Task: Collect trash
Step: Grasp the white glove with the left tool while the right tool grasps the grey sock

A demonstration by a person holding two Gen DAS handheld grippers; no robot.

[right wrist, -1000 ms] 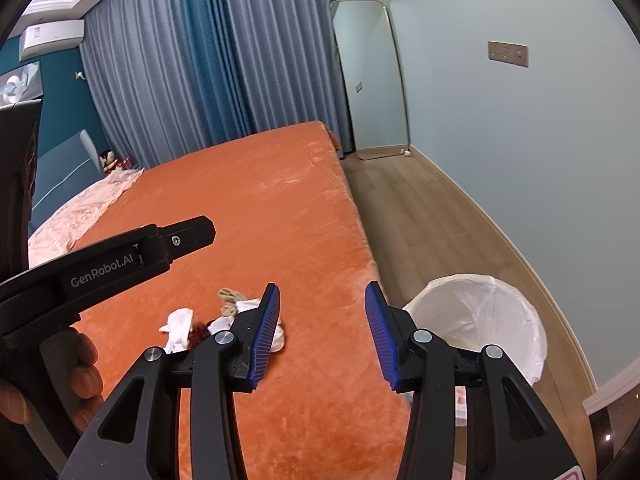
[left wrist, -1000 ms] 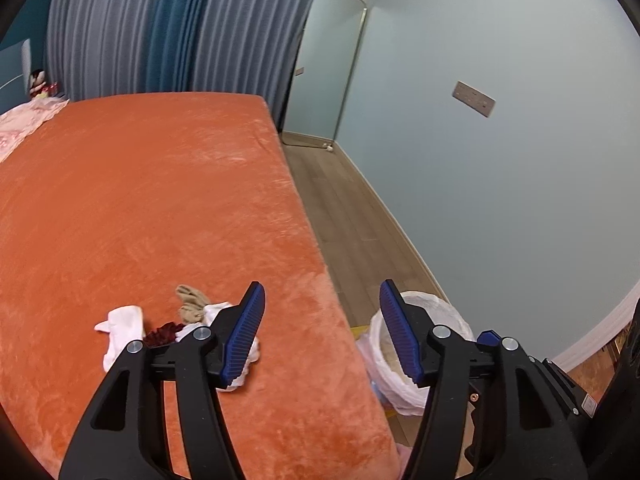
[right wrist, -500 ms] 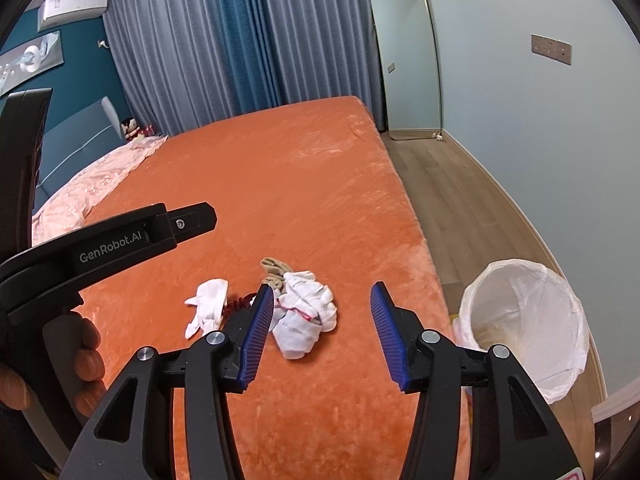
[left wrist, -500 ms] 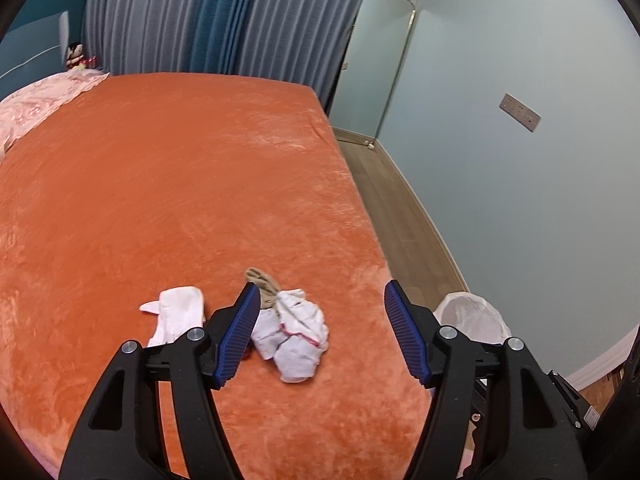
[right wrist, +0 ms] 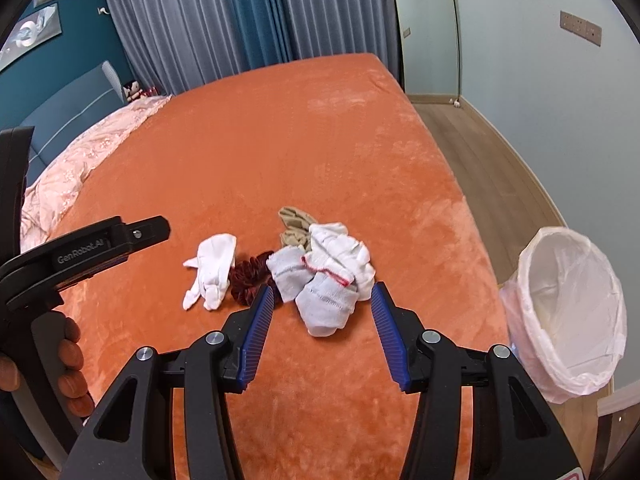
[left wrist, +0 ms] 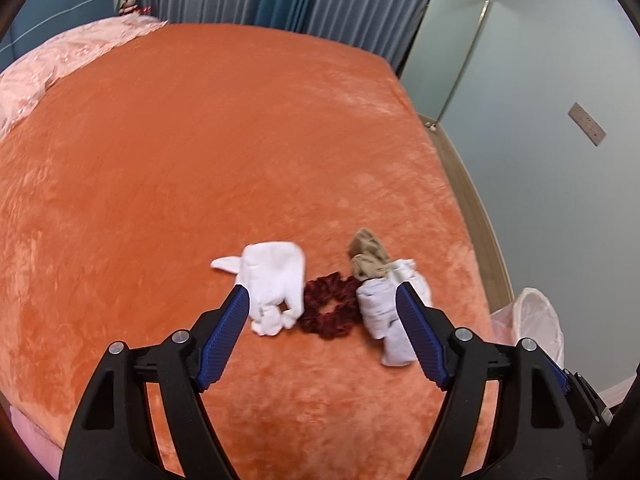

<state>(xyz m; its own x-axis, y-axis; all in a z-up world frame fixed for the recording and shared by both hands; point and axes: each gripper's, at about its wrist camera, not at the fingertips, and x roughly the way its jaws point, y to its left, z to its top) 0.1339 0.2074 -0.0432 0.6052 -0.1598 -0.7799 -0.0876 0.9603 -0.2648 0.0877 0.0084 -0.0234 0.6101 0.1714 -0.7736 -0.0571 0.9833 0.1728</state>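
Trash items: crumpled white-and-grey cloth bundle with red stitching (right wrist: 326, 280), small white cloth glove (right wrist: 212, 270), dark red velvet scrunchie (right wrist: 250, 276), beige crumpled stocking (right wrist: 294, 226); all lie in one cluster near the bed's edge, touching or just beside one another.
Right tongs (right wrist: 322, 334): spread wide, holding nothing, hanging just short of the cloth bundle, which sits between the blue pads.
Left tongs (left wrist: 322, 334): also released and empty, poised over the scrunchie, glove to one side and bundle to the other.
Risk, partial grasp: the bundle looks loosely wadded; a pinch on one fold would likely let the rest unravel and drop.
Risk, mixed pick: items overlap, so closing on one may drag the stocking or scrunchie along and shed it on the way.
Risk, collision: both tools aim at the same small cluster and could knock together.
Receptacle: white-lined round waste bin (right wrist: 568, 308), on the floor beside the bed.
Surface: plush orange velvet bedspread (right wrist: 280, 140), soft; pads may catch its pile.
Room: grey and blue pleated curtains (right wrist: 224, 16), pale blue wall, leaning mirror, wooden floor (right wrist: 480, 152), pink quilt (right wrist: 80, 168).
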